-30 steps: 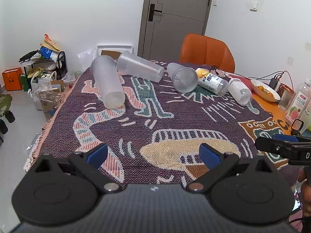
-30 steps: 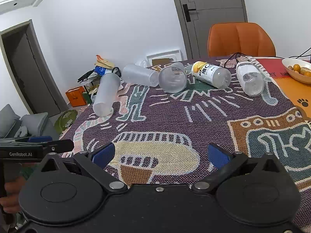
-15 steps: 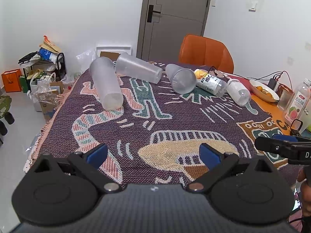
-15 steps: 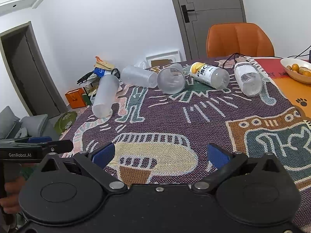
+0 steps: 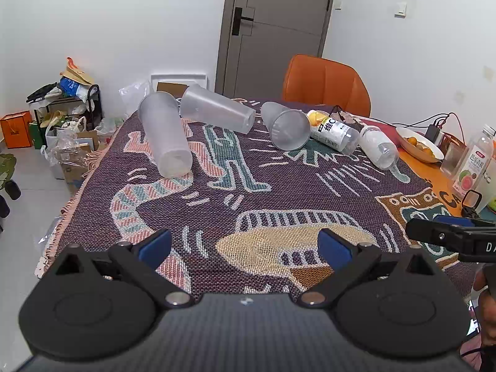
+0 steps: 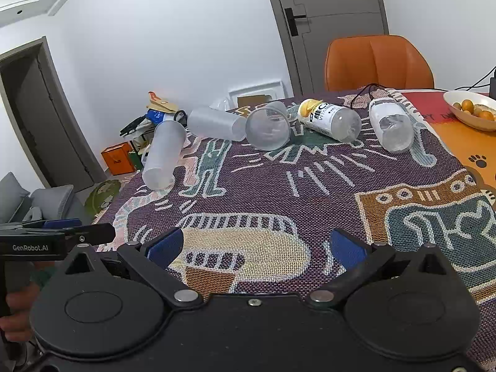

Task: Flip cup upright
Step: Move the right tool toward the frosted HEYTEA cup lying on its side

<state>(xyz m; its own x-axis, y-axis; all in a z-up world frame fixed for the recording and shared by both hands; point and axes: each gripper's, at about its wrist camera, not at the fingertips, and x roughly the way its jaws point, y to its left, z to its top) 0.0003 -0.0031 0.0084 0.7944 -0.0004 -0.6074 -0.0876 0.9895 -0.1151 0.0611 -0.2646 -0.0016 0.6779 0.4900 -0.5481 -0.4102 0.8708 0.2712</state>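
Both tools have drifted slightly forward and up over the last second, so the cups sit a touch lower in each view; nothing on the desk has shifted. Nearest, the left tool (image 5: pixel 245 245) has its jaws spread wide and holds nothing, hovering above the patterned cloth (image 5: pixel 279 192). The right tool (image 6: pixel 254 245) is the same: jaws wide apart, empty, just beside the left one.

Well ahead of the left tool and a little to its left lies the tall cup (image 5: pixel 164 133) on its side, base toward the tool. Farther on lie a second cup (image 5: pixel 217 111) and a short cup (image 5: pixel 288 127), then two bottles (image 5: pixel 333 130) to the right.

These frosted plastic cups look light and thin-walled, likely to flex or roll under a hard pinch and to slide on smooth sides. My judgement: grip the tall cup across its body near the base, gently, then tip it up. The woven cloth should resist rolling.
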